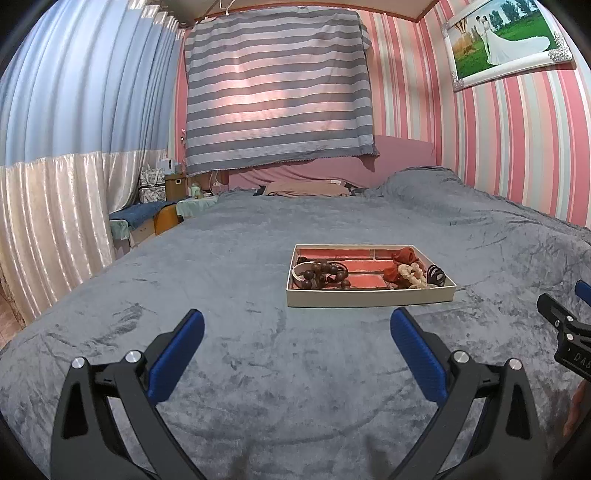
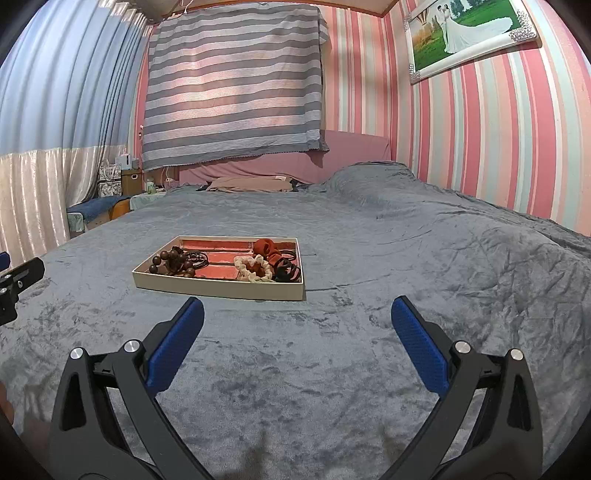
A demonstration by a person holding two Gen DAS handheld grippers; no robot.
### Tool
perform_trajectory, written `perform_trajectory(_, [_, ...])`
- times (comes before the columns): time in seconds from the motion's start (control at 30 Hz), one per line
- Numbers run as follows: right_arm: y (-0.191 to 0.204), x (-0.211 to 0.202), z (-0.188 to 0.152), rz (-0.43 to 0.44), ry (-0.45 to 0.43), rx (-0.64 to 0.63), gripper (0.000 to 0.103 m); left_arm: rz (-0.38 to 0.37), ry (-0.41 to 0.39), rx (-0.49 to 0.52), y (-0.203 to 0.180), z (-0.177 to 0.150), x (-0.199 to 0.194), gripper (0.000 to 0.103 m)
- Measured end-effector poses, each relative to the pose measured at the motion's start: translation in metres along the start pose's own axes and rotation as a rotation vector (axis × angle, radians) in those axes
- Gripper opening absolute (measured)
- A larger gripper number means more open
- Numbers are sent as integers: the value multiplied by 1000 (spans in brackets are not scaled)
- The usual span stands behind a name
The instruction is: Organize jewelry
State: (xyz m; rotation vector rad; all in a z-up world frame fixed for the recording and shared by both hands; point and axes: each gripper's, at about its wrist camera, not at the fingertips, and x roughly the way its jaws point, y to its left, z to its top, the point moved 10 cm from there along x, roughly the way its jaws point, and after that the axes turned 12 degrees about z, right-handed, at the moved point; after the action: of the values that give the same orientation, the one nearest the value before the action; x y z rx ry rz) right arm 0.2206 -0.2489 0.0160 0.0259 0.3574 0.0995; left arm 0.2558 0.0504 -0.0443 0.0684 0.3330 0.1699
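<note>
A shallow cream tray (image 1: 369,297) (image 2: 218,287) with red-lined compartments lies on the grey bedspread. Its left part holds a dark wooden bead bracelet (image 1: 320,275) (image 2: 173,263) and black hair ties. Its right part holds a rust-red scrunchie (image 1: 400,264) (image 2: 267,248), a cream scrunchie (image 1: 413,275) (image 2: 253,269) and a black clip (image 1: 436,275) (image 2: 287,272). My left gripper (image 1: 297,325) is open and empty, short of the tray's near edge. My right gripper (image 2: 297,314) is open and empty, near the tray's front right corner. The right gripper's side shows at the left wrist view's right edge.
The grey bedspread (image 1: 258,369) (image 2: 406,258) spreads wide around the tray. Pillows (image 1: 306,188) lie at the pink headboard. A bedside table with boxes (image 1: 162,184) stands at the far left by the curtains. A framed photo (image 2: 469,33) hangs on the striped wall.
</note>
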Motion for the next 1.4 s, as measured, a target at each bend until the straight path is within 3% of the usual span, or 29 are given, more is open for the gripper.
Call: perform_trajectory(1.4, [-5, -3, 5, -12, -1, -3, 99, 14, -8, 5, 7, 4, -4, 98])
